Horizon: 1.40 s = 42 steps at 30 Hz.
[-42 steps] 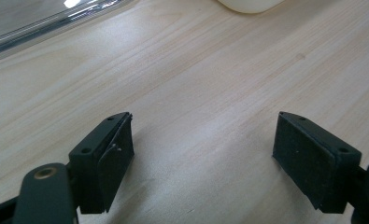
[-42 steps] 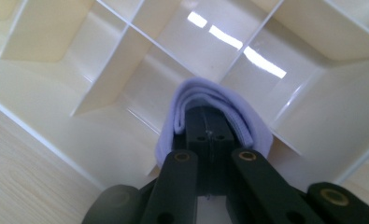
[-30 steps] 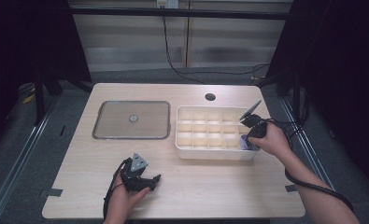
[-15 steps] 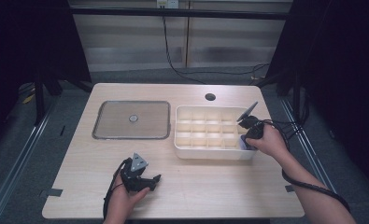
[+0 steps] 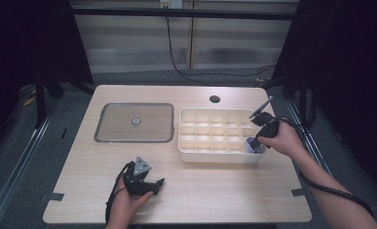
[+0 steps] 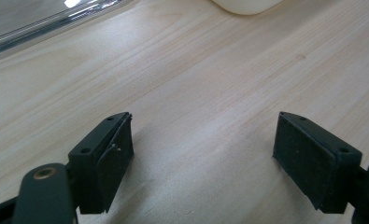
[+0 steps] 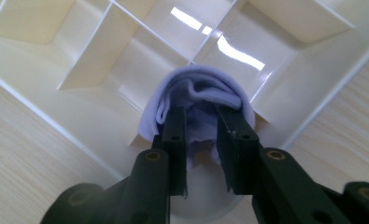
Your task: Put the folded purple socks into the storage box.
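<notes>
Since the right gripper's (image 7: 202, 122) jaws have just been opening and now stand a little apart over the rolled lavender cloth (image 7: 198, 100) sitting in the near right corner cell of the cream divided box (image 5: 214, 155), a clean release calls for lifting straight up so neither pad drags the roll out. The left gripper (image 6: 201, 154), jaws wide apart and empty, rests on the wooden table (image 6: 210, 79) near the clear lid (image 5: 133, 123).

We see a rolled pale lilac cloth (image 7: 198, 100) tucked into a corner compartment of the cream divided box (image 5: 195, 151), the cell at the near right end as we look down on the wooden table. The soft bundle stands on end, its folded layers curling open at the top, and fills its cell almost wall to wall. In the high view the cloth (image 5: 251, 144) peeks above the box's rim.
</notes>
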Available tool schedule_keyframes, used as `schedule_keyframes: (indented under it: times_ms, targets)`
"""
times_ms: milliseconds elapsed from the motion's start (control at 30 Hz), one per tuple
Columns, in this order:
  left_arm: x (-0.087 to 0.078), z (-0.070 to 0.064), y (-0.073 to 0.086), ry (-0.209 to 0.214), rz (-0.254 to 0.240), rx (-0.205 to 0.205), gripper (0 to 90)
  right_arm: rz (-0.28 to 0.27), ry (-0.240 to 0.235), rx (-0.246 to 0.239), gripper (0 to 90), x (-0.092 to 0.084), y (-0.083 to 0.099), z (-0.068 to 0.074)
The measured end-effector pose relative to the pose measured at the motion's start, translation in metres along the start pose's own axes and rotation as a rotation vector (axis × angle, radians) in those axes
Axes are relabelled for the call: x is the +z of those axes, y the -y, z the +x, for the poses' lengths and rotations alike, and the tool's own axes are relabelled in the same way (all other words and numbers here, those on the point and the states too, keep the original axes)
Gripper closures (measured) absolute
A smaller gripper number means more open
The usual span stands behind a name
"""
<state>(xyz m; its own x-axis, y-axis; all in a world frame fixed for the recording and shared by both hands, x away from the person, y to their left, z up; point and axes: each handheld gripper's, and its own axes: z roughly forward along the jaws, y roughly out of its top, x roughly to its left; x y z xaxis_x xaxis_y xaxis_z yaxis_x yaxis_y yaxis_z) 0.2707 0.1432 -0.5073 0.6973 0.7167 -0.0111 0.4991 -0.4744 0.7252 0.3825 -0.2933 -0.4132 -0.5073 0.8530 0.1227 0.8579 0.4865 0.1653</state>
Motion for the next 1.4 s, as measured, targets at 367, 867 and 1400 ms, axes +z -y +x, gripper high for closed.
schedule_keyframes:
  times_ms: [367,867,1400]
  targets:
    - [0.000,0.000,0.000,-0.003,0.001,0.000,19.7,-0.033,-0.013,0.005,61.0,-0.019,0.003,-0.004]
    - [0.000,0.000,0.000,-0.001,-0.003,-0.002,19.6,-0.079,-0.031,-0.043,45.8,-0.034,0.005,0.006]
    - [0.000,0.000,0.000,-0.001,-0.001,-0.002,19.7,-0.129,-0.063,-0.100,36.5,-0.040,0.023,0.029]
